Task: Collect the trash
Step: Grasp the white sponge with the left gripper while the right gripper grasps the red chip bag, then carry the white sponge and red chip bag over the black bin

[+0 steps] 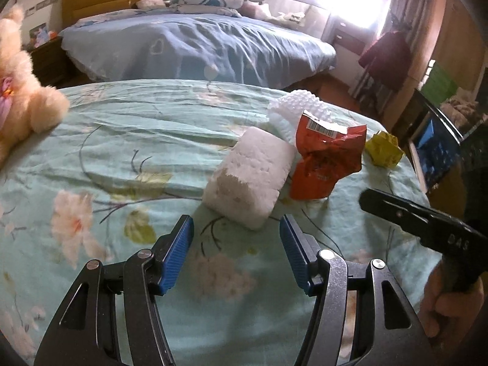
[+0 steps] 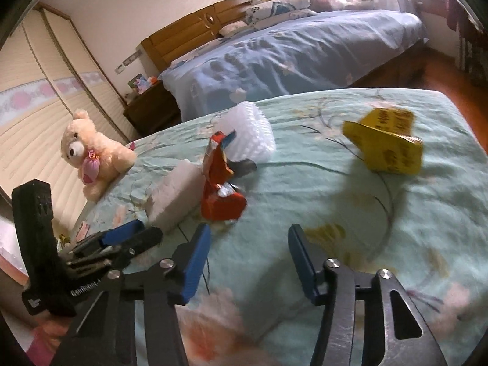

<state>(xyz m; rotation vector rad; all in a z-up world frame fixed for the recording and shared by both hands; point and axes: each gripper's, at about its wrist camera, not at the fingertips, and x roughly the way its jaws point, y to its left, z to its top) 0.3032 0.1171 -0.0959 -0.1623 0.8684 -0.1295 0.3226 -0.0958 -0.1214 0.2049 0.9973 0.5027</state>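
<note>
On the green floral bedspread [image 1: 128,140] lie a white foam block [image 1: 248,180], a crumpled red snack wrapper [image 1: 324,158], a white bubbled foam sheet [image 1: 300,105] and a crumpled yellow wrapper [image 1: 383,148]. My left gripper [image 1: 236,228] stands open just short of the foam block, nothing between its blue pads. In the right wrist view my right gripper [image 2: 248,238] is open and empty, with the red wrapper [image 2: 221,195] just ahead on the left and the yellow wrapper [image 2: 389,143] further off to the right. The foam block [image 2: 175,201] sits beside the left gripper [image 2: 128,238].
A cream teddy bear [image 2: 91,155] sits at the bedspread's left edge. Behind stands a second bed with a blue cover [image 1: 198,45] and a wooden headboard. A wardrobe [image 2: 36,100] fills the left wall. A hand [image 1: 448,299] holds the right gripper's handle.
</note>
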